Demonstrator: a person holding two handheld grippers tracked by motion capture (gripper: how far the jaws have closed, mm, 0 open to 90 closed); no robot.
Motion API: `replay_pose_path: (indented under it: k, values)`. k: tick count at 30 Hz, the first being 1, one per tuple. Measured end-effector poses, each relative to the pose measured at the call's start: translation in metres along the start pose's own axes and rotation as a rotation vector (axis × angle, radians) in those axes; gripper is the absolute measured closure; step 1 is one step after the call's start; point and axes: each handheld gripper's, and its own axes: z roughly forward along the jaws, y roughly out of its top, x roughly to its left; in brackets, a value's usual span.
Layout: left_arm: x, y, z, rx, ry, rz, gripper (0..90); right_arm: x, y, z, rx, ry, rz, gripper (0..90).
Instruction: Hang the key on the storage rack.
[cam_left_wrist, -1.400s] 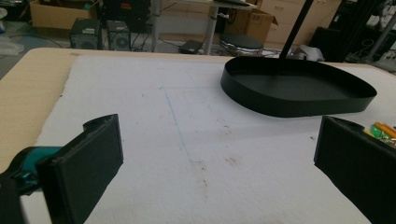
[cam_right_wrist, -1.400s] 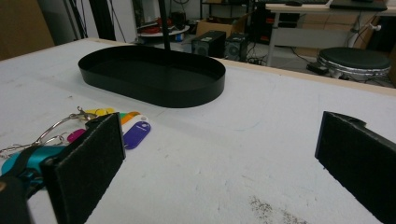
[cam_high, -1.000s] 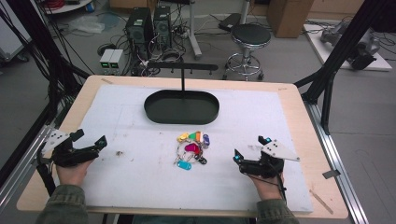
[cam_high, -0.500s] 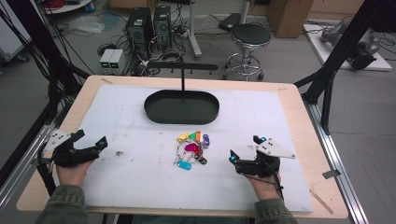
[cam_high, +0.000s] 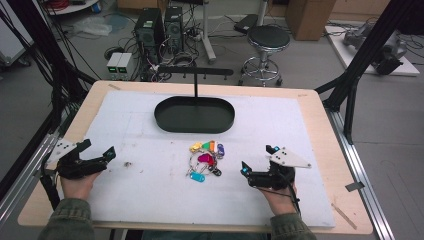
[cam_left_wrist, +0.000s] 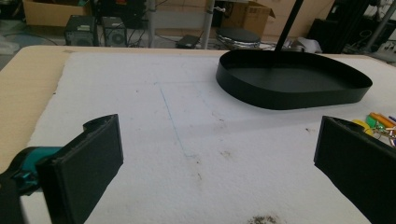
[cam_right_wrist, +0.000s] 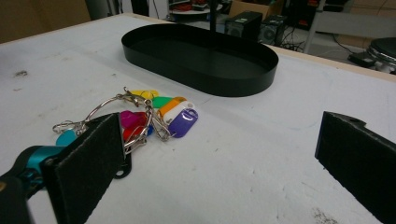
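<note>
Your left gripper (cam_high: 97, 151) sits low over the white foam mat (cam_high: 150, 190), well to the left of the black oval metal tray (cam_high: 194, 115) and nearer you than it; its jaws stand wide apart with bare mat between them. In the left gripper view the same tool (cam_left_wrist: 215, 163) looks past a dark smudge (cam_left_wrist: 261, 219) on the mat toward the tray's wall (cam_left_wrist: 299, 100).

The bunch of coloured plastic key tags on metal rings (cam_high: 205, 159) lies flat on the mat just on your side of the tray, close to its front wall but apart from it. The yellow, green, orange, white and purple tags fan out toward the tray; a magenta tag sits inside the big wire ring, with a teal one at the near end. In the right gripper view the bunch (cam_right_wrist: 140, 119) lies just beyond the left-hand jaw.

Your right gripper (cam_high: 259, 162) rests to the right of the tray, nearer you, just beside the bunch without touching it, jaws spread wide and empty.
</note>
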Motion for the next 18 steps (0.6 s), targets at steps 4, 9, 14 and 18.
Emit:
replay_pose_path:
  k: [4, 9, 14, 18]
  values:
    - [0.0, 0.0, 0.0, -0.001, -0.001, 0.002, 1.7, 0.002, 0.002, 0.002, 0.005, 0.014, 0.002, 0.5]
    - [0.0, 0.0, 0.0, 0.003, 0.0, 0.006, 1.7, 0.006, 0.005, 0.006, 0.014, 0.035, 0.005, 0.5]
    - [-0.001, 0.0, 0.001, 0.005, 0.0, 0.007, 1.7, 0.008, 0.008, 0.013, 0.026, 0.056, 0.008, 0.5]
    - [-0.001, 0.0, 0.001, 0.007, 0.0, 0.007, 1.7, 0.012, 0.01, 0.019, 0.044, 0.09, 0.016, 0.5]
